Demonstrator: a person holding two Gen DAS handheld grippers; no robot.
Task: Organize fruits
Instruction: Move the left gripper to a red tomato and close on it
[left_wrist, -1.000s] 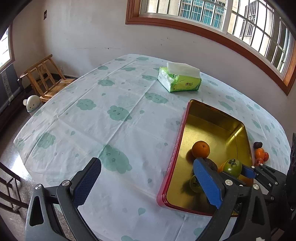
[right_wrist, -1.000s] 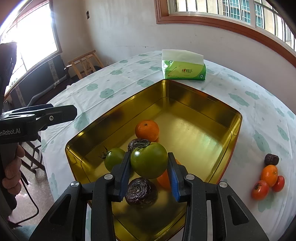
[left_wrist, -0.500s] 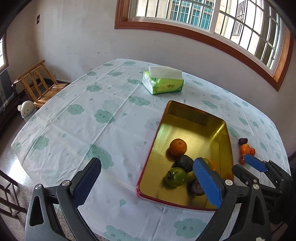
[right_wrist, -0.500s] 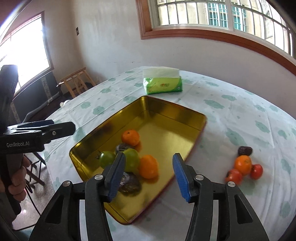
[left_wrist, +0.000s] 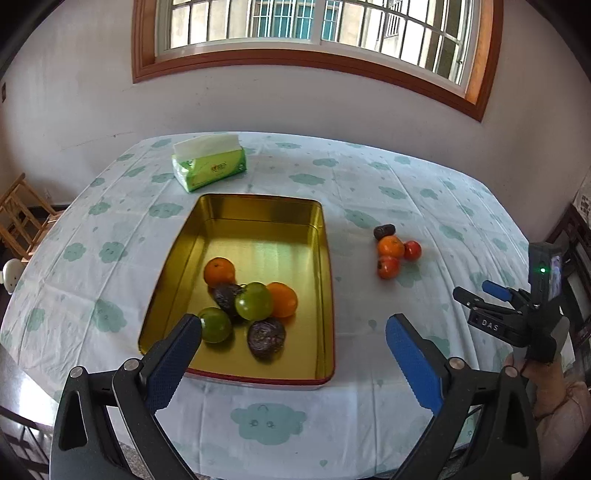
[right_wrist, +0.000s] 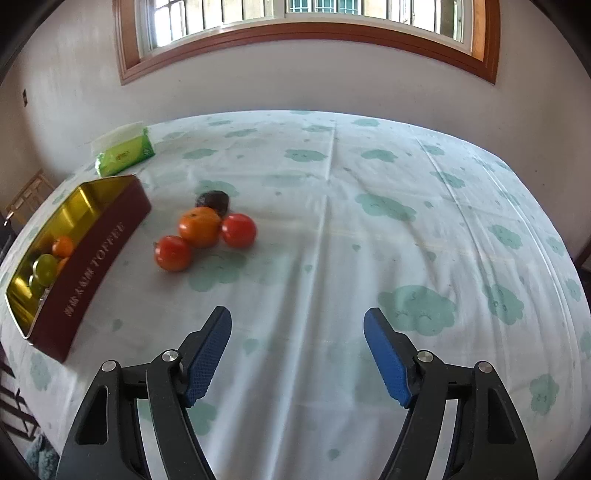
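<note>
Right claw (right_wrist: 297, 350) empty, jaws opening, aimed toward loose cluster of small red-orange round fruits (right_wrist: 201, 227) on cloud-print desk (right_wrist: 369, 258) – likely next for gold rectangular tin (left_wrist: 255, 236) – left claw (left_wrist: 293, 354) released, idle.

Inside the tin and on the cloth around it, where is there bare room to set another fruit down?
The gold tin's far half, toward the tissue pack, is bare; its near half is crowded with fruit. The tablecloth right of the four loose fruits is free.

"TOFFEE" on the tin's (right_wrist: 92, 258) red side; "DAS" on right gripper (left_wrist: 491, 299).
</note>
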